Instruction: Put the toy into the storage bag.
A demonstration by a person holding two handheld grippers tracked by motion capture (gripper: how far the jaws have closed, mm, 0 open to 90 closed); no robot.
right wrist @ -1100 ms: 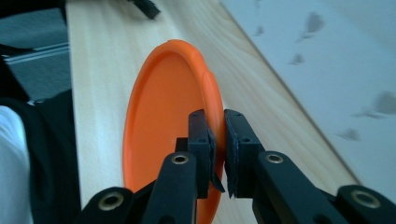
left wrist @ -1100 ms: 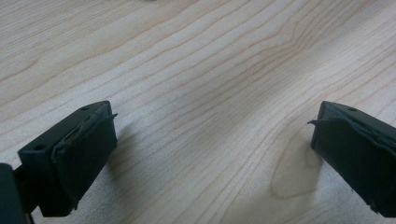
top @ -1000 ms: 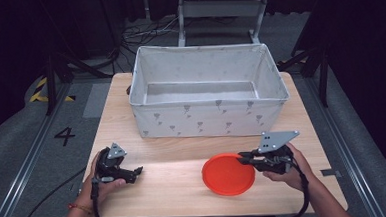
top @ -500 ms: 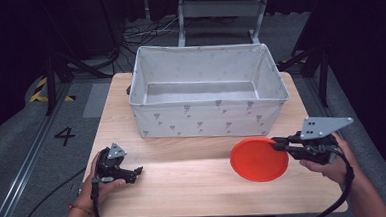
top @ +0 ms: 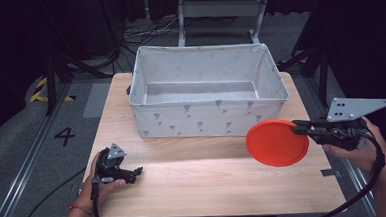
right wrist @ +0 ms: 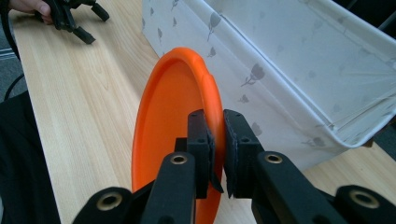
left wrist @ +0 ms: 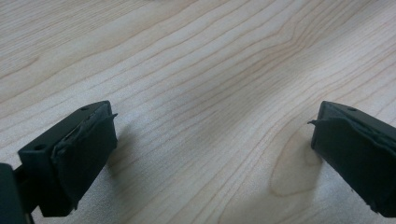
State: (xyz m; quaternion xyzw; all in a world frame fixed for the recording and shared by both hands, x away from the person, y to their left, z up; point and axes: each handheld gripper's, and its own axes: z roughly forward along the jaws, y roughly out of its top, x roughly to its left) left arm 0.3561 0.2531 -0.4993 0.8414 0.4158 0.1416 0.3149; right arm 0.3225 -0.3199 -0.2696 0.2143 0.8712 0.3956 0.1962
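- Right gripper [top: 296,128] pinches the rim of the orange plate [top: 277,142] and holds it up off the table [top: 195,183], at the right side near the front of the white box [top: 209,120].
- Seen from the right gripper view, both black jaws are squeezed on the plate's edge [right wrist: 177,140], and the plate stands on its side there.
- Part of the plate is cut off at the bottom of that view, behind the jaws.
- From the high view you can see the plate's round face; the right gripper view shows its thin rim instead.
- Left gripper [top: 136,171] rests on the near left part of the table, held by a hand [top: 102,186].
- Its jaws stand wide apart in the left gripper view, with bare wood [left wrist: 210,93] between them.
- Far off in the right gripper view, the left gripper [right wrist: 77,16] looks small and is cut off at the top.
- High up, the camera sees the grey floor of the box; the right gripper view shows its flower-printed side [right wrist: 261,70].
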